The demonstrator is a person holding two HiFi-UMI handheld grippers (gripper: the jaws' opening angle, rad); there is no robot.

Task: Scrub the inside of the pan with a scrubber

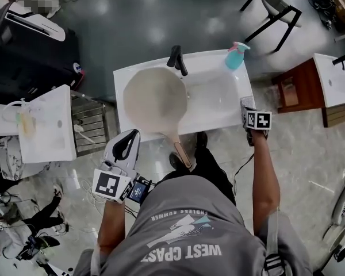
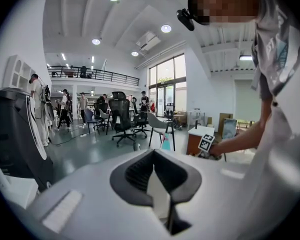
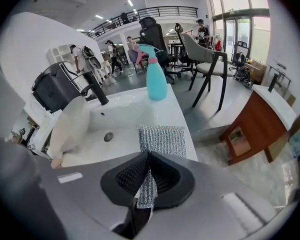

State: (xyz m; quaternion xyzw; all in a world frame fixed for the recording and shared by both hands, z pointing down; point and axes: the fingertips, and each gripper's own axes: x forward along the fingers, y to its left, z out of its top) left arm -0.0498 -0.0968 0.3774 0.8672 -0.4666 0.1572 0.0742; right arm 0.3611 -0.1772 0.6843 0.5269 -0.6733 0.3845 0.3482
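**Silver scrubber point(image 3: 161, 140) clamped over the sink's point(image 1: 218, 105) right rim**

At the left, we hold our white left gripper point(image 1: 131, 135) off the sink's front edge, its jaws together with nothing between them. Just right of it, the cream pan point(image 1: 154, 99) sits in the left half of the white basin, with its wooden handle jutting over the front edge toward us. A teal spray bottle point(image 1: 236, 56) stands at the back right corner. At the right rim, our right gripper point(image 3: 149, 156) points down, its jaws almost closed and pinching the mesh scrubber, well apart from the pan.
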